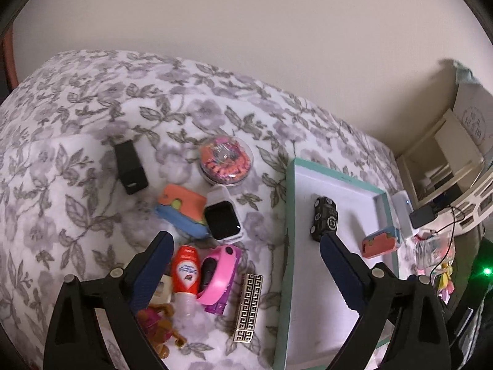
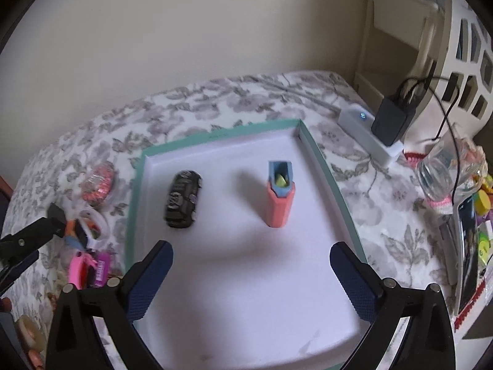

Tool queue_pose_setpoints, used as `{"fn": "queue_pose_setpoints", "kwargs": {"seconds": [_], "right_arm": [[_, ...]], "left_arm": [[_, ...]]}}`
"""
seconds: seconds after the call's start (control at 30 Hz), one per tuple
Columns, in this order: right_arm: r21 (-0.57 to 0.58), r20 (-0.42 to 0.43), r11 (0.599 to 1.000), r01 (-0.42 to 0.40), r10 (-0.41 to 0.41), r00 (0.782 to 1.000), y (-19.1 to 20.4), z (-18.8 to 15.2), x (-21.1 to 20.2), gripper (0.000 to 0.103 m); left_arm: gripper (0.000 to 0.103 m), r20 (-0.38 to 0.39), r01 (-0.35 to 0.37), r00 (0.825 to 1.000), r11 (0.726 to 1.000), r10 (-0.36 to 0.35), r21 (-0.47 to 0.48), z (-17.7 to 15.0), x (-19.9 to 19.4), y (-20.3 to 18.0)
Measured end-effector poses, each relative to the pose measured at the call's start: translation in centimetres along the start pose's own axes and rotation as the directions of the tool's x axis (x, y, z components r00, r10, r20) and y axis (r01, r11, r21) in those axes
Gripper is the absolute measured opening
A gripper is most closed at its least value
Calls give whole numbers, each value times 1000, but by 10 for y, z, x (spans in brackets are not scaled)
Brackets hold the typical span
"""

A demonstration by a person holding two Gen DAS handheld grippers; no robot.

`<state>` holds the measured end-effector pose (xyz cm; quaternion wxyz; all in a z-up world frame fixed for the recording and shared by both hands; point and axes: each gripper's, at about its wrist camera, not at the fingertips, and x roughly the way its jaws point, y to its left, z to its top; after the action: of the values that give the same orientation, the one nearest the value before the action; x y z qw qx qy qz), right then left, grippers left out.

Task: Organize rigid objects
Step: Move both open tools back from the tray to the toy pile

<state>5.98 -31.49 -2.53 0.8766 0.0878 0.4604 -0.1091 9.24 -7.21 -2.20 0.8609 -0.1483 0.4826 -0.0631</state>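
Plain cream wall runs behind the bed, bare, evenly lit, soft indoor light. Bed covered by a white spread with grey floral print, filling most of both views. Past the bed's far right corner, cream shelving against the wall, and a white lattice-sided basket beside it. A green indicator light glows in the dark strip off the bed's right edge.

My left tongs, black angular plastic arms, round silver screw heads at the pivots, fingers faced with navy textured pads, my right tongs the same build, black frame, silver screws, navy dimpled pads
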Motion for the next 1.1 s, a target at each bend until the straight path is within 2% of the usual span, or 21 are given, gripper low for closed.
{"fn": "queue_pose_setpoints", "kwargs": {"seconds": [0.23,0.43,0.57,0.67,0.77,0.9,1.1], "right_arm": [[47,91,992,-117,113,989,10,7,-44,103],[6,130,987,-163,161,978,29,3,-69,103],[-12,132,977,-212,212,968,43,-1,-78,103],[-26,102,970,-241,242,965,56,-5,-75,103],[-69,48,961,-269,273,961,79,-12,-66,103],[-133,-44,949,-287,283,958,109,-29,-50,103],[-189,-156,932,-308,281,947,139,-49,-26,103]], "left_arm": [[96,87,8,996,999,-11,32,4,-41,2],[96,167,-117,981,990,104,72,3,-71,5],[96,161,-159,976,986,150,41,2,-81,21],[96,162,-223,962,975,219,3,-1,-87,35],[96,135,-209,968,977,212,-38,0,-91,55],[96,53,-203,977,975,208,-89,-3,-85,79],[96,-94,-270,961,953,259,-140,-17,-63,105]]}}
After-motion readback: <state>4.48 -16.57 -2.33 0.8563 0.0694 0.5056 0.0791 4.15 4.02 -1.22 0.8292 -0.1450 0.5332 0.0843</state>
